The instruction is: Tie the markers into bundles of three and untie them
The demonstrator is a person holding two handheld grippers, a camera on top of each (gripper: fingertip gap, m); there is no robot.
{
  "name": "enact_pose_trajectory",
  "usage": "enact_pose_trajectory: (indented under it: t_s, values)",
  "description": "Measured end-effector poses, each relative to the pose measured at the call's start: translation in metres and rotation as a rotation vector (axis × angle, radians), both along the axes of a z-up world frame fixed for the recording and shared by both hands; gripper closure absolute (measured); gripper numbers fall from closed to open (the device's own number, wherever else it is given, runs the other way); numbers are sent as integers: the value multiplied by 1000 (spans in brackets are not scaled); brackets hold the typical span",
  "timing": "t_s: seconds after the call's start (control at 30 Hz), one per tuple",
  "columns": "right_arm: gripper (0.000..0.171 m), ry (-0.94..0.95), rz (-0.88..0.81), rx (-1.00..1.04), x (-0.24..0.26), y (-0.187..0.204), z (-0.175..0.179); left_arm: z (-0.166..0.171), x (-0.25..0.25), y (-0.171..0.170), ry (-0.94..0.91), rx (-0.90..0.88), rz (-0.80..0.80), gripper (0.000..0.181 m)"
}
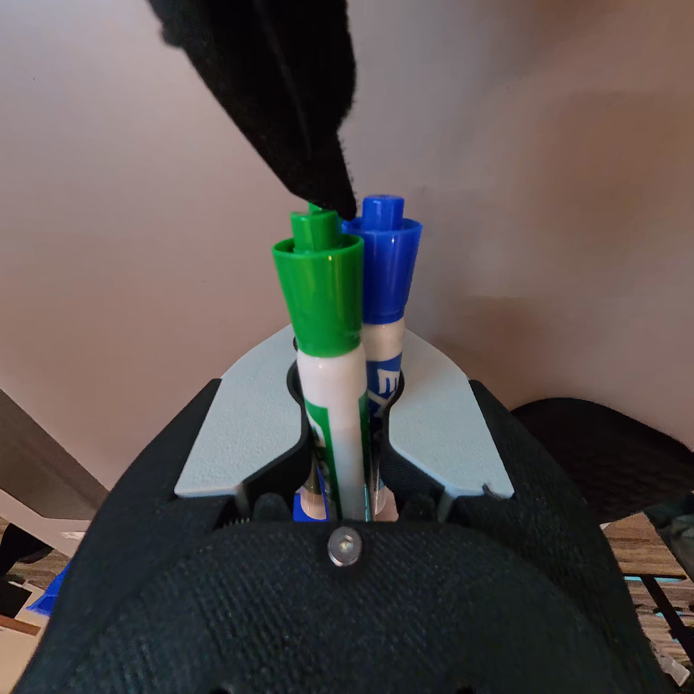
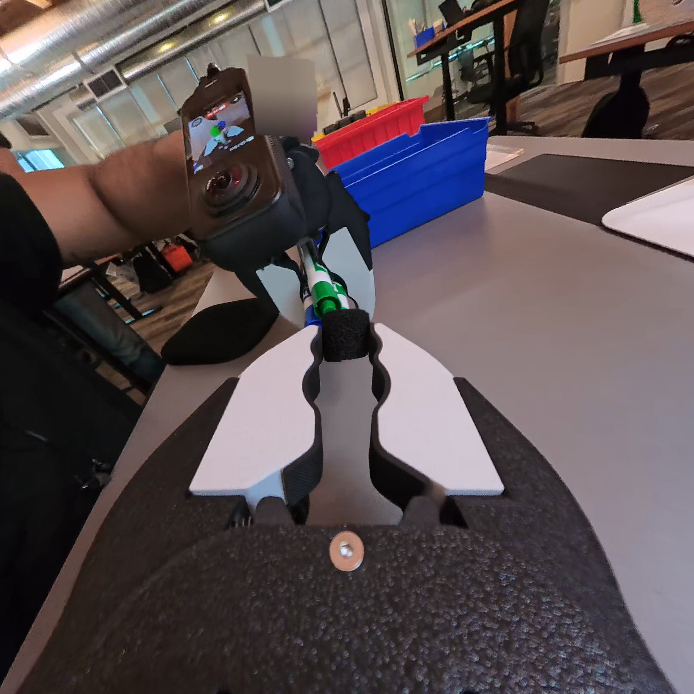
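My left gripper (image 1: 347,349) is shut on a bundle of markers held upright: a green-capped marker (image 1: 319,300), a blue-capped marker (image 1: 386,270) and a second green one (image 1: 313,206) mostly hidden behind. A black fuzzy strap (image 1: 293,112) runs from the top of the view down to the marker caps. In the right wrist view my right gripper (image 2: 344,330) is shut on the end of that strap (image 2: 343,343). It sits just in front of the marker tips (image 2: 325,300), which stick out of the left gripper (image 2: 319,278) held above the table.
A blue bin (image 2: 413,180) and a red bin (image 2: 375,124) stand at the back of the grey table (image 2: 525,338). A black mat (image 2: 582,180) and a white sheet (image 2: 657,221) lie at the right. A black chair seat (image 2: 218,330) is off the left edge. Some 12 centimetres of space lies between my two pairs of fingers.
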State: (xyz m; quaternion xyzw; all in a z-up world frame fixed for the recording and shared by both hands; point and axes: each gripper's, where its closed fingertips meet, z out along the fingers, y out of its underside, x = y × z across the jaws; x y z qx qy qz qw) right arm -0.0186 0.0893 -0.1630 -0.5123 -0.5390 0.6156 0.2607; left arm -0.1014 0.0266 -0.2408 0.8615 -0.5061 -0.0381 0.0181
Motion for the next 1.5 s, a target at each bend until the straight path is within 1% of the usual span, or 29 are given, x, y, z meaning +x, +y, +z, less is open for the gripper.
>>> enact_pose_trajectory:
  t_s: [0.17, 0.3, 0.57, 0.73, 0.9, 1.1, 1.27, 1.37, 1.5]
  values:
    - [148, -21, -21, -3, -3, 4, -1, 7, 3, -3, 0, -8, -11, 140]
    - [147, -30, -14, 0, -7, -1, 0, 6, 4, -7, 6, -31, -26, 140]
    - [146, -56, -17, -48, -1, 5, -4, 19, 10, -18, -53, -38, -39, 140]
    - [146, -41, 36, -103, -4, -8, 1, 14, 19, -19, -73, -52, -60, 140]
    - [143, -9, 168, -205, 2, -25, 15, 8, 20, -19, -62, -59, -78, 140]
    - [134, -1, 256, -265, 3, -41, 17, 8, 21, -15, -46, -47, -81, 140]
    - [132, -11, 209, -140, -8, -50, 12, 9, 26, -11, -50, -38, -74, 140]
    - [134, -21, 134, 51, -18, -52, 5, 11, 32, -9, -70, -33, -63, 140]
    - [133, 2, 68, 268, -28, -54, 5, 18, 37, -4, -88, -13, -66, 140]
